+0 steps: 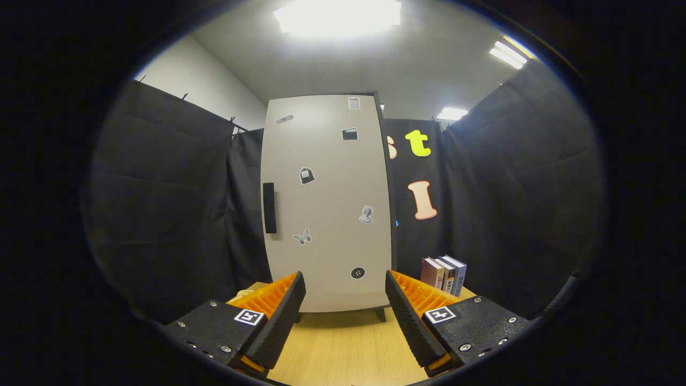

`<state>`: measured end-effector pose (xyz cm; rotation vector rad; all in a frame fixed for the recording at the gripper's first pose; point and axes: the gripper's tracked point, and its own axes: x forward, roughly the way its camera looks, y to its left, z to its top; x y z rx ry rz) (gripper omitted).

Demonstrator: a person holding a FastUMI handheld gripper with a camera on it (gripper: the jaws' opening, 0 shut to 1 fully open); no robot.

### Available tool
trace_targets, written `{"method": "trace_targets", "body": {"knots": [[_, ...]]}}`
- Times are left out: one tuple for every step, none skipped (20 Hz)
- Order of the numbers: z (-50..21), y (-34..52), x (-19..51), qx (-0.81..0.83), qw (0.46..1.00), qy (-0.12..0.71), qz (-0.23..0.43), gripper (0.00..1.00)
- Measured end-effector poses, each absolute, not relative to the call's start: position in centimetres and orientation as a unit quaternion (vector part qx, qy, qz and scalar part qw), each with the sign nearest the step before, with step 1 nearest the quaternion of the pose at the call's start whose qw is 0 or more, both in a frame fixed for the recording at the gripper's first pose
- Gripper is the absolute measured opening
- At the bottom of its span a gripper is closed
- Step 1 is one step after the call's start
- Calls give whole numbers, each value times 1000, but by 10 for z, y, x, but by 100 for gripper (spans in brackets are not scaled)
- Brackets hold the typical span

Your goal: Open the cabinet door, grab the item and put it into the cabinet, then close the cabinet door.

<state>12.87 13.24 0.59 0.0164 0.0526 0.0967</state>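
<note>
The tongs (345,300) stand apart, holding nothing. Beyond them the cabinet (327,203) stands upright on the wooden worktop (343,343), its door shut, a dark handle (269,207) at the door's left edge. Right of the cabinet stand some books (444,274). Black cloth walls surround the cabinet.

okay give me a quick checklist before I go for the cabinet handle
1. Cabinet door shut, ready to be opened: ok.
2. Handle in sight on the door's left edge, nothing over it: ok.
3. Gripper open and holding nothing: ok.
4. Gripper lined up with the handle: not ok, it points at the door's lower middle.
5. Table bare between fingers and cabinet: ok.
6. Item to store: cannot tell; books stand right of the cabinet.
</note>
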Motion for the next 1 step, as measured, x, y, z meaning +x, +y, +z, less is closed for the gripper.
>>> {"method": "trace_targets", "body": {"knots": [[6, 133, 128, 9, 998, 27, 48, 93]]}}
